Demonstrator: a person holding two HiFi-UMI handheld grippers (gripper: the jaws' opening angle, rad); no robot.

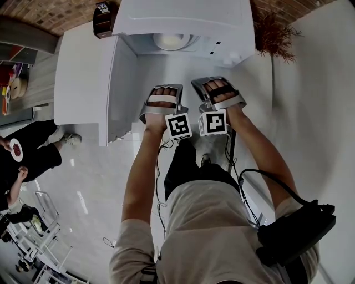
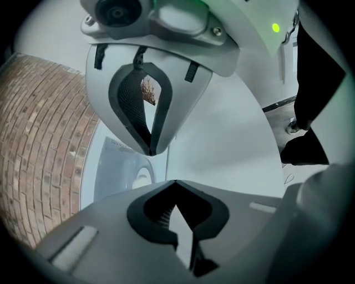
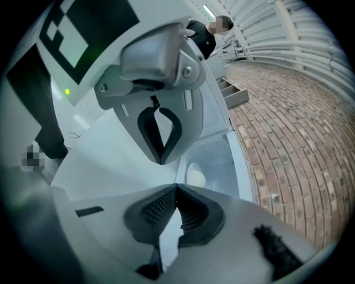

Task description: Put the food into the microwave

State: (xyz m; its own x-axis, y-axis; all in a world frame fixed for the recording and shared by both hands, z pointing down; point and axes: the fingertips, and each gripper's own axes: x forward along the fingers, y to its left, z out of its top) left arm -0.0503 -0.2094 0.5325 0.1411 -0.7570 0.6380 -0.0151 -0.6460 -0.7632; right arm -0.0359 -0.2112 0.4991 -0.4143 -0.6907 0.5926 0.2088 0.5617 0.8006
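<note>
Both jaws of the left gripper (image 1: pixel 165 89) met at their tips with nothing between them; the right gripper (image 1: pixel 214 83), just beside it, was likewise closed and empty; both were held in front of the microwave (image 1: pixel 183 16) on the white desk (image 1: pixel 77 66); its door (image 1: pixel 119 83) stood swung out to the left; the food (image 1: pixel 172 40), a pale round shape, lay inside.

We counted one microwave (image 1: pixel 183 22) ahead of two grippers, the left gripper (image 1: pixel 165 89) and the right gripper (image 1: pixel 213 83), one white dish (image 1: pixel 173 40) inside it, and one dried plant (image 1: pixel 274 36) to their right.
</note>
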